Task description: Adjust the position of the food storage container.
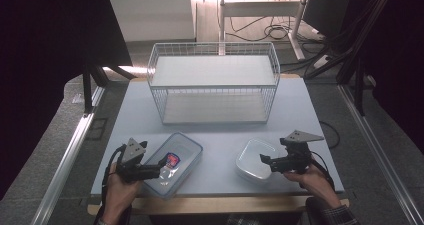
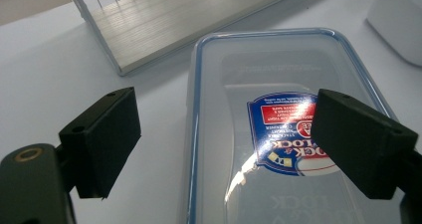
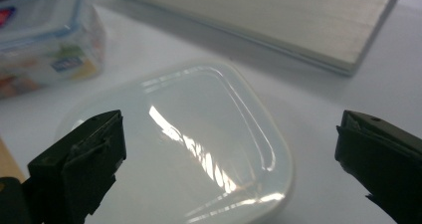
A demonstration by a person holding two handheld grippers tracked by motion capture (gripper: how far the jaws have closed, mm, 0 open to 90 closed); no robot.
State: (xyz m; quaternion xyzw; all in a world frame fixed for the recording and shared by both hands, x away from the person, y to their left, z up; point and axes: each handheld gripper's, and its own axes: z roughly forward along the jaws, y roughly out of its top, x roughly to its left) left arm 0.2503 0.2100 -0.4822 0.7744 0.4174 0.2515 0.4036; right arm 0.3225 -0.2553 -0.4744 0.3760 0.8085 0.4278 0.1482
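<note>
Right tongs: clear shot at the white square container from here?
Probably yes. The right tongs stand open at the white square container, jaws either side, nothing between.

Table brightly lit, surroundings dark; glare streaks on both lids; jaws blurred.

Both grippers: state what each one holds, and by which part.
Nothing held. Left gripper open over the blue-rimmed container; right gripper open over the white container.
</note>
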